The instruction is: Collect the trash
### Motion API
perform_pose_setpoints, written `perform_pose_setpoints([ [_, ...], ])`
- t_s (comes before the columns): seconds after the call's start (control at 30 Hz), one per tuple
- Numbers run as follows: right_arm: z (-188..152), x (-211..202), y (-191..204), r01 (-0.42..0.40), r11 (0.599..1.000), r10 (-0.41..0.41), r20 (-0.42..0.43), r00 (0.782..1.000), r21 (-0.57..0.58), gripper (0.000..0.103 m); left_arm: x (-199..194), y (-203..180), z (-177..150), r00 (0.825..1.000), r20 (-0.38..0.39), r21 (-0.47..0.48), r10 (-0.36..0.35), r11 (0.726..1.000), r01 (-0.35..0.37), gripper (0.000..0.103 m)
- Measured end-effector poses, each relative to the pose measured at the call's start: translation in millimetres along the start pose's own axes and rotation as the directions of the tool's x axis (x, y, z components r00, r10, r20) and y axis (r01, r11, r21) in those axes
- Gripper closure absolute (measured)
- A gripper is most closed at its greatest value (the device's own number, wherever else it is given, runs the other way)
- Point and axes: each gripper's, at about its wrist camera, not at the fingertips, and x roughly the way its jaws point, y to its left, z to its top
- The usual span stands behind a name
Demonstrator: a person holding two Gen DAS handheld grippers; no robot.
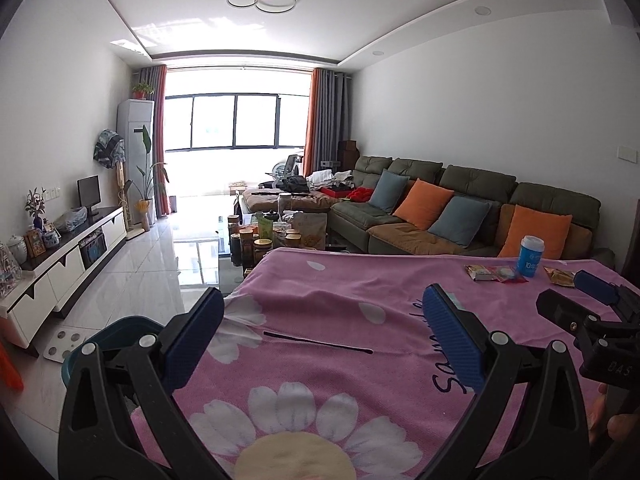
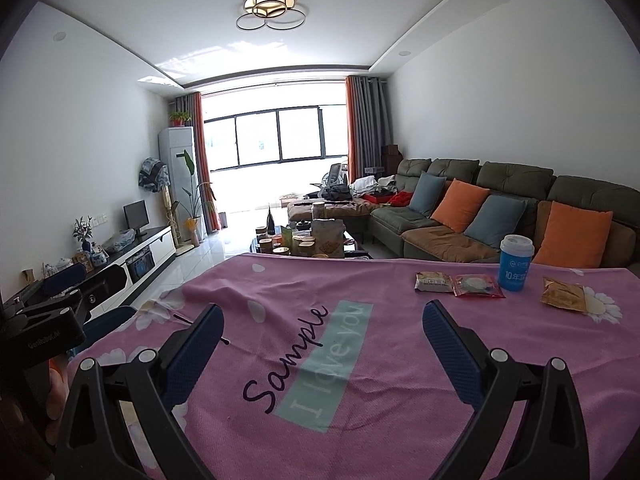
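On the pink flowered cloth (image 2: 360, 400) covering the table lie three snack wrappers at the far right: a tan one (image 2: 434, 282), a red one (image 2: 478, 286) and a brown one (image 2: 562, 294). A blue cup with a white lid (image 2: 515, 262) stands behind them. In the left wrist view the same wrappers (image 1: 494, 273) and the cup (image 1: 530, 255) sit far right. My left gripper (image 1: 324, 316) is open over the cloth's left part, nothing between its fingers. My right gripper (image 2: 324, 320) is open over the printed text, well short of the wrappers.
A dark teal bin (image 1: 108, 338) stands on the floor by the table's left edge. Beyond the table are a low coffee table crowded with jars (image 2: 304, 240), a green sofa with cushions (image 2: 500, 216) and a TV cabinet (image 1: 68, 264) along the left wall.
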Motion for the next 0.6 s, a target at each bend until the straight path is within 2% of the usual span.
perform_pose_setpoints([
  [0.6,0.7,-10.2,-1.3,0.015,1.000,-0.016,0.028,0.999,0.014,0.007,-7.6,-2.4,0.7,0.999,0.029,0.001,0.020,1.000,-0.020,0.005],
])
